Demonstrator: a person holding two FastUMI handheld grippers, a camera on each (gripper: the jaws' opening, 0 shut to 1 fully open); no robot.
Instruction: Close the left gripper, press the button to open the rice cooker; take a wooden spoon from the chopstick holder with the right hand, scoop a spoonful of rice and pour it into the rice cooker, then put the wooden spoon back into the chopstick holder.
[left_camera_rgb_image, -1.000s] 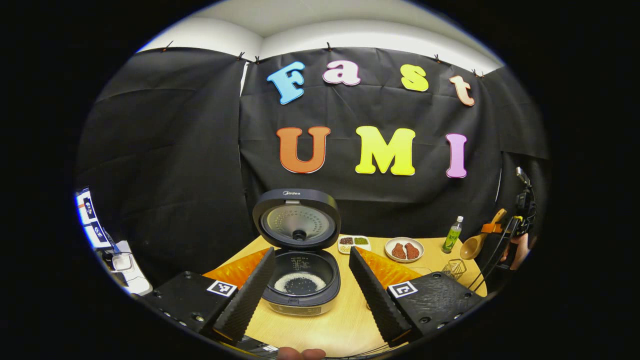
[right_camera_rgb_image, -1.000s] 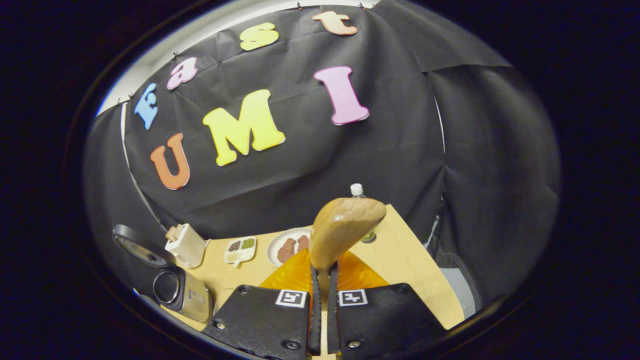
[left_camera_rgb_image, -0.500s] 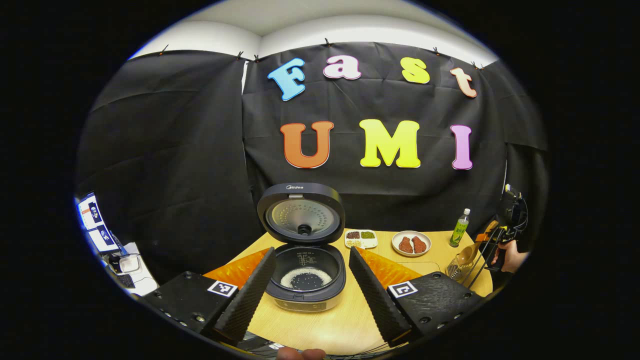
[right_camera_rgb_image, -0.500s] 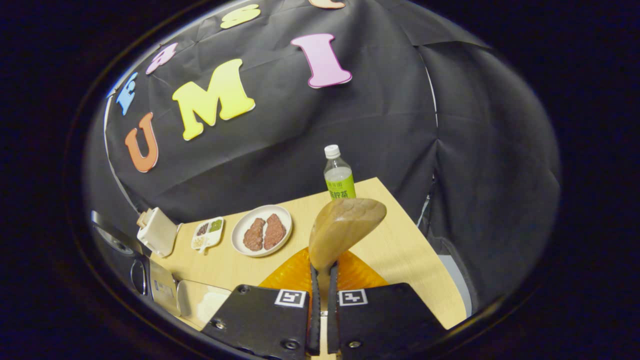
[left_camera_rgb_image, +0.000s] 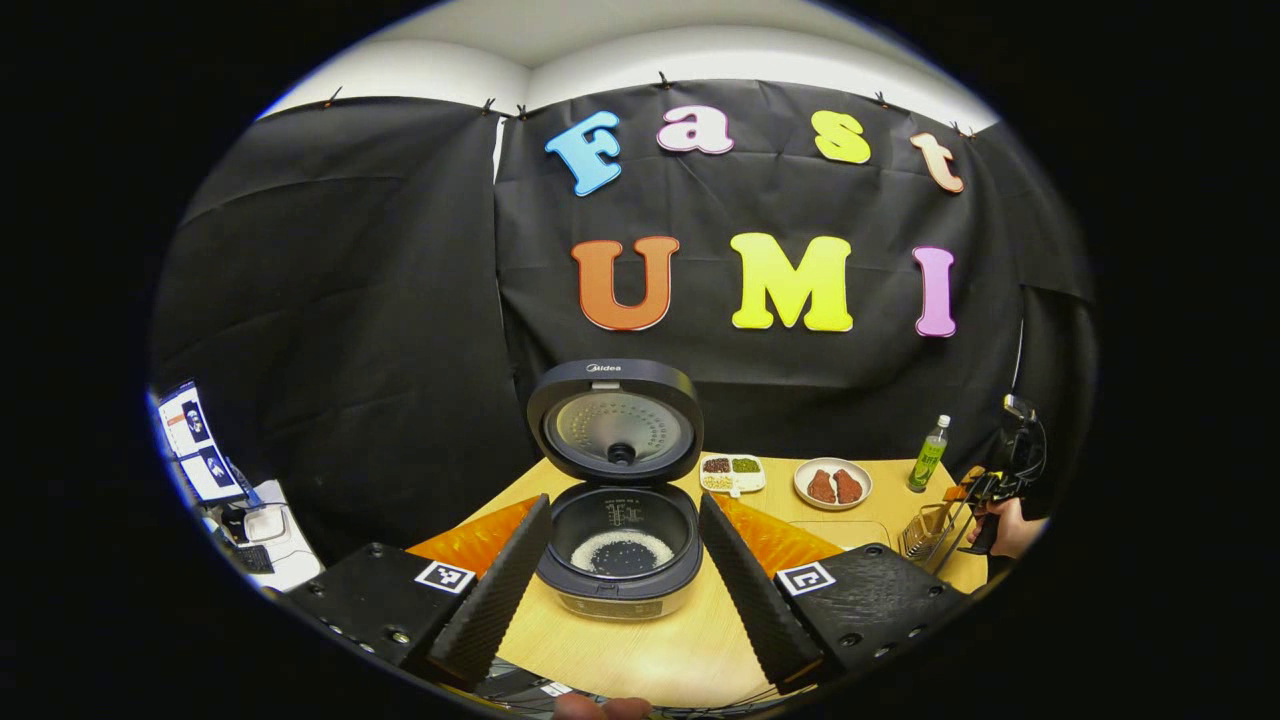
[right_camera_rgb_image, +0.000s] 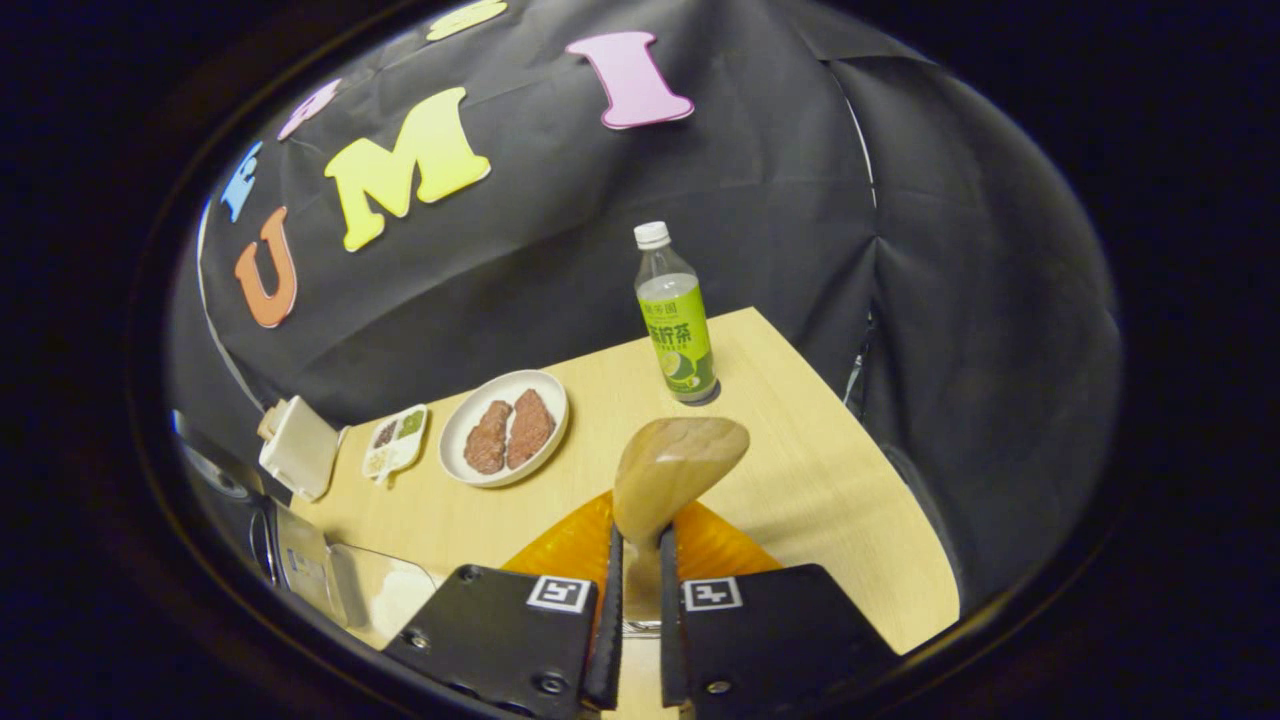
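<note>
The rice cooker (left_camera_rgb_image: 620, 560) stands open in the left gripper view, its lid (left_camera_rgb_image: 615, 420) upright and white rice in the pot. My left gripper (left_camera_rgb_image: 625, 505) is open, its fingers on either side of the cooker and short of it. At the far right, a hand holds my right gripper (left_camera_rgb_image: 985, 490) over the wire chopstick holder (left_camera_rgb_image: 922, 533). In the right gripper view the wooden spoon (right_camera_rgb_image: 680, 465) stands bowl up between the fingers of my right gripper (right_camera_rgb_image: 640, 535). The jaws have parted slightly around the handle. A bit of the holder's wire rim (right_camera_rgb_image: 640, 626) shows below.
On the wooden table (right_camera_rgb_image: 800, 480) stand a green tea bottle (right_camera_rgb_image: 677, 320), a plate with two pieces of meat (right_camera_rgb_image: 505, 430), a small divided dish (right_camera_rgb_image: 395, 440) and a clear rice box (right_camera_rgb_image: 395, 595). The table's right edge lies close to the holder.
My right gripper has come down with the spoon into the holder, and its fingers have eased apart. The spoon sits lower between them. The left gripper has drawn back a little.
</note>
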